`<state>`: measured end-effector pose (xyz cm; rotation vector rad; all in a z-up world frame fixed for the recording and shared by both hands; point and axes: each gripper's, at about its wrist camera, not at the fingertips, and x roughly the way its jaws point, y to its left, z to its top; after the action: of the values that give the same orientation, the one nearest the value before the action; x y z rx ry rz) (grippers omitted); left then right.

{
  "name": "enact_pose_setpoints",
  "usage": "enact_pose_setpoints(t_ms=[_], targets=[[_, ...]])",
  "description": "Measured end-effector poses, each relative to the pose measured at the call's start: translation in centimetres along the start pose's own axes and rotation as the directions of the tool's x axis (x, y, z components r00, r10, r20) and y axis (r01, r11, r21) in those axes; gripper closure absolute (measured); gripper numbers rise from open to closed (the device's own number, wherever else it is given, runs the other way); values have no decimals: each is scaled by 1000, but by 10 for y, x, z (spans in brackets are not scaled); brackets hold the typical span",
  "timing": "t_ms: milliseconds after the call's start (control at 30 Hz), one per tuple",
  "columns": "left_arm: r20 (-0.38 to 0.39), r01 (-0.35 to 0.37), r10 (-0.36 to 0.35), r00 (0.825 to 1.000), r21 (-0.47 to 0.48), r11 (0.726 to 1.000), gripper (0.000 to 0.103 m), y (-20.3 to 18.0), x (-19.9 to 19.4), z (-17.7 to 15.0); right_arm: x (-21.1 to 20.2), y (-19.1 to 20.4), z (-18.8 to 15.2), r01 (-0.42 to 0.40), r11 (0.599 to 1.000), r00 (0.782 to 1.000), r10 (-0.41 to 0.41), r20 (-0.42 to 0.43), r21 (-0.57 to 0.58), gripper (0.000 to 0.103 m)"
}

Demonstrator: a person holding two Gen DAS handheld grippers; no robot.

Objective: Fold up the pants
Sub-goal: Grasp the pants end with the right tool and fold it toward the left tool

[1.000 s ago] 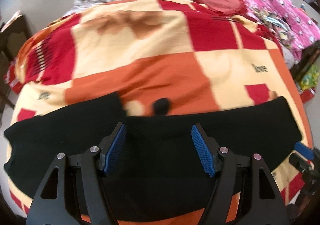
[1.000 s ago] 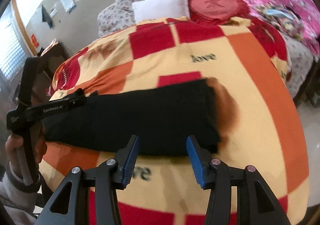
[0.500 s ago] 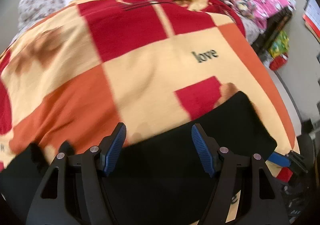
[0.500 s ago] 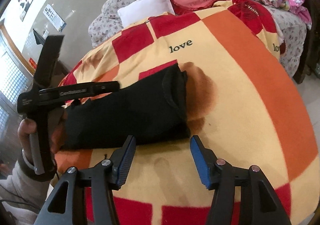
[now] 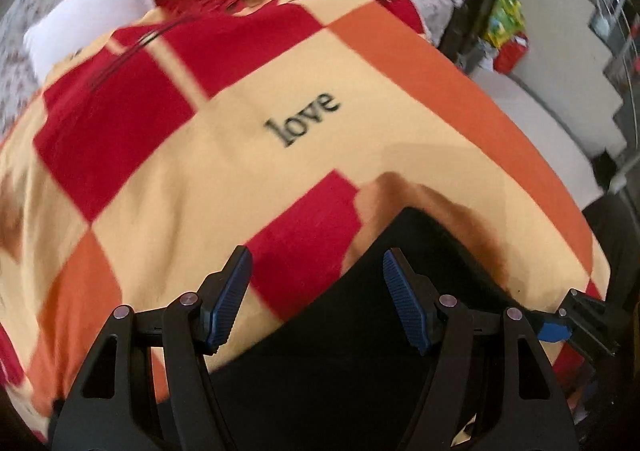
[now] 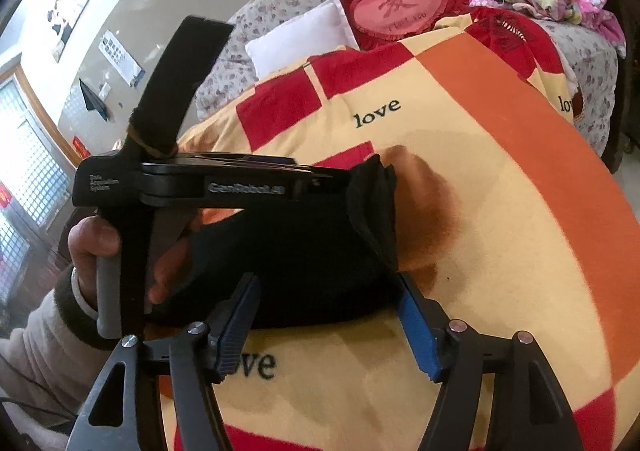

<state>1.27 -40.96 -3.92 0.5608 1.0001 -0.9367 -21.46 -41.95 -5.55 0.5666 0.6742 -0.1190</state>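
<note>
1. Presently, the left tongs (image 5: 316, 295) are standing spread apart and gripping nothing; the black pants (image 5: 360, 363) are lying beneath and just ahead of them on the blanket (image 5: 200, 187) covering the bed.
2. The right tongs (image 6: 326, 325) are likewise gaping and empty, hovering at the near edge of the pants (image 6: 304, 251), whose bunched end is sitting just beyond the right finger.
3. The left tongs' body (image 6: 208, 183) is showing in the right view, reaching over the pants toward that bunched end, with the person's hand (image 6: 112, 247) gripping the handle.
4. Risk, as a judgement: black cloth on dark shadow is hiding the layers, so either pair may be pinching only the top ply, leaving the fold lopsided.
5. Risk: the fleecy blanket may be getting caught along with the fabric, dragging it and wrinkling the fold.
6. Risk: both tongs are crowding the same end, so fingers may be colliding or pulling the bundle askew.
7. Writing: "love" (image 5: 304, 123) is appearing on the blanket ahead of the left tongs; the same word is repeating just under the right tongs.
8. Writing: "GenRobot.AI" (image 6: 246, 188) is reading on the left tongs' body; smaller text beside it is too blurred.
9. Writing: a heart cushion (image 6: 396, 9) far ahead is bearing a character I cannot make out reliably.
</note>
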Motion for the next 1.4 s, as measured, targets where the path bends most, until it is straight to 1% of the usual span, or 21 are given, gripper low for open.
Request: enact_pose_setpoints(t_ms=[133,167,233,300,367,467,500,533,567,600,633,700,800,867,933,1000,1100,1167,1267,1400], targets=[[-20,50,-49,999,57,997,35,-8,3,11,3,0,0,-20,1000,999,19,32,11,34],[-16,35,-34,999,90,995,35,-11,4,13,4,0,0,-24,1000,999,23,35,12,34],[-7,20,-20,1000,113,993,35,-9,0,14,4,0,1,-23,1000,999,22,36,13,34],[-9,39,-38,999,94,995,35,-1,-2,16,4,0,1,-28,999,999,28,36,14,34],[-7,27,-26,1000,83,996,35,2,-2,21,4,-1,1,-33,999,999,32,35,13,34],[27,-38,36,999,80,996,35,6,-4,21,4,-1,1,-41,999,998,40,38,15,33],[28,-22,20,999,73,997,35,8,-4,21,4,-2,0,-47,999,998,46,41,18,33],[4,14,-15,1000,69,998,35,7,0,19,4,-3,0,-56,998,997,55,45,24,33],[-26,34,-32,999,73,997,35,3,5,19,4,-3,1,-62,998,997,60,47,28,33],[-41,29,-26,999,87,996,35,-3,9,19,4,-4,1,-65,997,997,63,48,31,33],[-22,15,-13,1000,95,995,35,-6,8,20,4,-5,0,-68,997,997,66,50,34,33],[-23,18,-15,1000,103,995,35,-10,8,22,4,-5,1,-71,997,996,68,53,42,32],[-40,71,-68,997,90,993,35,-12,13,22,6,-5,3,-72,996,996,69,47,54,32],[-54,126,-121,991,94,988,35,-16,16,22,6,-6,4,-74,995,996,71,52,71,32],[-46,108,-103,994,127,986,36,-23,17,20,8,-6,6,-70,994,997,67,49,80,32],[-48,89,-83,995,134,987,37,-24,11,19,8,-5,6,-64,995,997,60,47,82,32],[-5,41,-41,999,146,988,37,-16,-5,15,7,-5,4,-65,995,997,61,56,75,32],[9,16,-17,1000,149,989,37,-11,-10,13,9,-5,5,-64,995,997,60,55,71,32],[-16,34,-32,999,149,988,35,-3,-8,10,9,-5,5,-67,996,997,63,54,67,32],[-47,52,-47,998,108,993,34,-2,5,13,10,-5,6,-67,996,996,64,55,65,32]])
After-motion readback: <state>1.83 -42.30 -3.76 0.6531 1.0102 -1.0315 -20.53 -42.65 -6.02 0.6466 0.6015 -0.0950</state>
